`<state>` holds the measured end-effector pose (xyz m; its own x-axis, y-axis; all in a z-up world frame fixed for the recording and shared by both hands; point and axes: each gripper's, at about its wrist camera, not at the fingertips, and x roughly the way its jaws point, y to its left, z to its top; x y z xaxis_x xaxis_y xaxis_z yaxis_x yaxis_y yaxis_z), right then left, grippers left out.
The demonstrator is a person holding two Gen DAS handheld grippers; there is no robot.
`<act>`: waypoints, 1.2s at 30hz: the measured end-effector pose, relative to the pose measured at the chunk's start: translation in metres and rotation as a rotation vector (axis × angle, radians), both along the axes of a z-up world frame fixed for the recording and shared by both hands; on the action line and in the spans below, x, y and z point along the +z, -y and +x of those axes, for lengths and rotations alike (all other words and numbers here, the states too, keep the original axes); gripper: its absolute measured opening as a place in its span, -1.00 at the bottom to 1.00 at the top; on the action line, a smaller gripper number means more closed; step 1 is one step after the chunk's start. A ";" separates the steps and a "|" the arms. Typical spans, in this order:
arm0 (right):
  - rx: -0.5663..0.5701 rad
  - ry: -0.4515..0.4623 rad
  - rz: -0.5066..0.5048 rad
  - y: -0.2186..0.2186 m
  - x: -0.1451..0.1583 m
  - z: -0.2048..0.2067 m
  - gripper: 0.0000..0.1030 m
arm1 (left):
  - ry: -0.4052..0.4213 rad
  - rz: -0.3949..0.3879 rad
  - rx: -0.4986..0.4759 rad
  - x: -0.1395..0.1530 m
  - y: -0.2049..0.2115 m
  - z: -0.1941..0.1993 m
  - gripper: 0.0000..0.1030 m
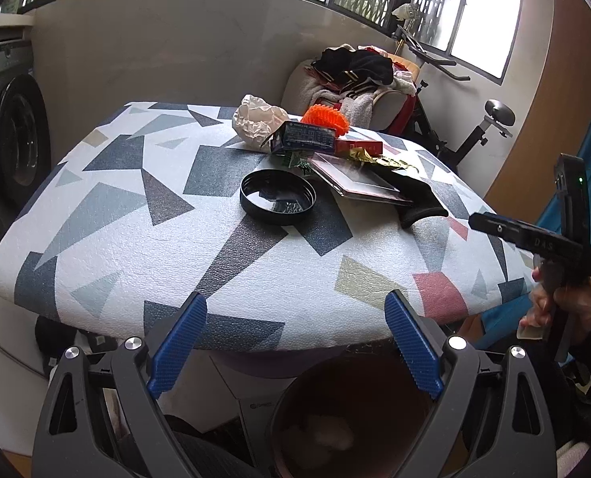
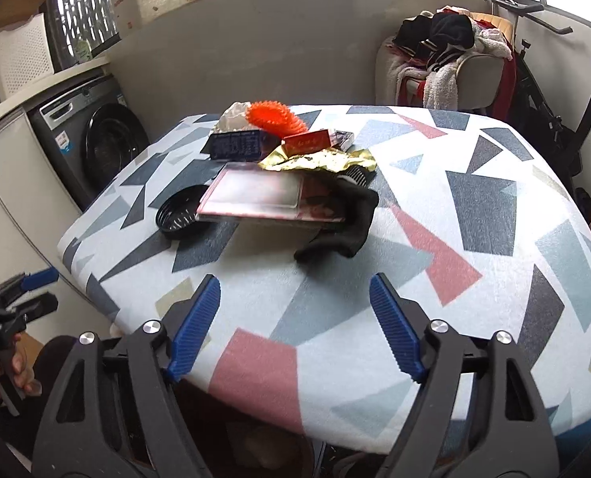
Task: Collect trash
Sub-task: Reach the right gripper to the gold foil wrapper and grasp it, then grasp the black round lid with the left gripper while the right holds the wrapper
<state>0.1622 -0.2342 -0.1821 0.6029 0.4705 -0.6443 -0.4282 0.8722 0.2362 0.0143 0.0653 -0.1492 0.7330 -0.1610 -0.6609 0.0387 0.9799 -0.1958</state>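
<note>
On the table [image 2: 474, 239], counted: one black lid [image 1: 277, 197] toward the left edge; one flat case [image 2: 255, 195] beside it, partly over the lid in the right view; one black sock [image 2: 347, 227] touching the case; one gold wrapper [image 2: 319, 159]; one red box [image 2: 307, 141]; one blue box [image 1: 305, 139]; one orange spiky ball [image 1: 325, 119]; one crumpled white wad [image 1: 257, 117] nearest the far edge; one green scrap [image 1: 299, 159] under the blue box. Below the near edge, one bin [image 1: 351, 430]. Two open grippers, left [image 1: 295, 342] and right [image 2: 295, 326].
</note>
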 end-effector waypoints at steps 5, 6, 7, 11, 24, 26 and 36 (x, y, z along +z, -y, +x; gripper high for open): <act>-0.058 -0.044 0.088 0.003 -0.001 0.071 0.34 | -0.012 -0.014 0.024 -0.007 -0.010 0.012 0.72; -0.076 -0.061 0.099 0.003 -0.003 0.084 0.33 | -0.013 -0.016 0.029 -0.008 -0.012 0.014 0.72; -0.095 -0.084 0.115 0.005 -0.007 0.100 0.31 | -0.015 -0.018 0.033 -0.009 -0.014 0.017 0.72; -0.139 -0.219 0.200 0.005 -0.024 0.149 0.12 | -0.019 -0.020 0.046 -0.012 -0.020 0.026 0.72; -0.237 -0.164 0.283 0.011 -0.007 0.158 -0.66 | -0.032 -0.027 0.023 -0.020 -0.011 0.042 0.72; -0.226 -0.049 0.195 0.009 0.016 0.143 -0.73 | -0.032 -0.025 0.021 -0.020 -0.010 0.042 0.72; -0.137 0.144 0.018 0.013 0.061 0.090 -0.74 | -0.019 -0.016 0.013 -0.012 0.001 0.041 0.72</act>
